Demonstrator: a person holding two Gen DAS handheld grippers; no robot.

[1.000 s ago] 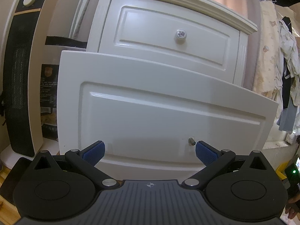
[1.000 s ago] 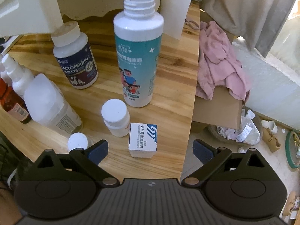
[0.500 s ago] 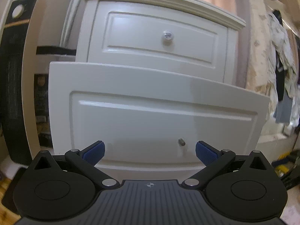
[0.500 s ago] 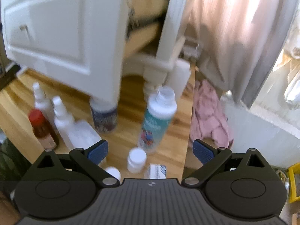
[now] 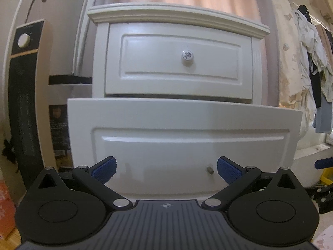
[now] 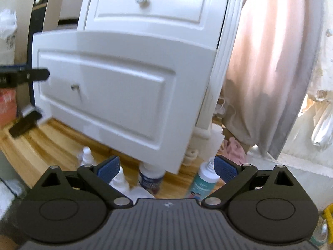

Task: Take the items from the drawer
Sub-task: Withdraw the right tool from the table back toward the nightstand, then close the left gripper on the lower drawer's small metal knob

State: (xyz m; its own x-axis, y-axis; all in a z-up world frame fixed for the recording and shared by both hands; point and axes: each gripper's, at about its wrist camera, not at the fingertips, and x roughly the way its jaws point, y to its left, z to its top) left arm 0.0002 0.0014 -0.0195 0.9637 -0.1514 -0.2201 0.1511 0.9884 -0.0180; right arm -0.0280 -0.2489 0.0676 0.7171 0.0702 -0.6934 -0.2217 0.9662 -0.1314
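Risking a knock-over: bottles (image 6: 150, 179) crowding the wooden floor (image 6: 41, 145) at lower centre of the right view, directly under the overhanging lower drawer (image 5: 183, 137), so any low swing or drawer push possibly toppling them. Risking a snag on the bare handle stud (image 5: 209, 169), sitting just inside the left gripper (image 5: 166, 167). Lower drawer standing pulled out, filling frame centre, white, panelled; contents staying hidden behind its front. Upper drawer (image 5: 179, 62) sitting closed. Left gripper gaping wide, gripping nothing; right gripper (image 6: 166, 166) likewise spread, gripping nothing.
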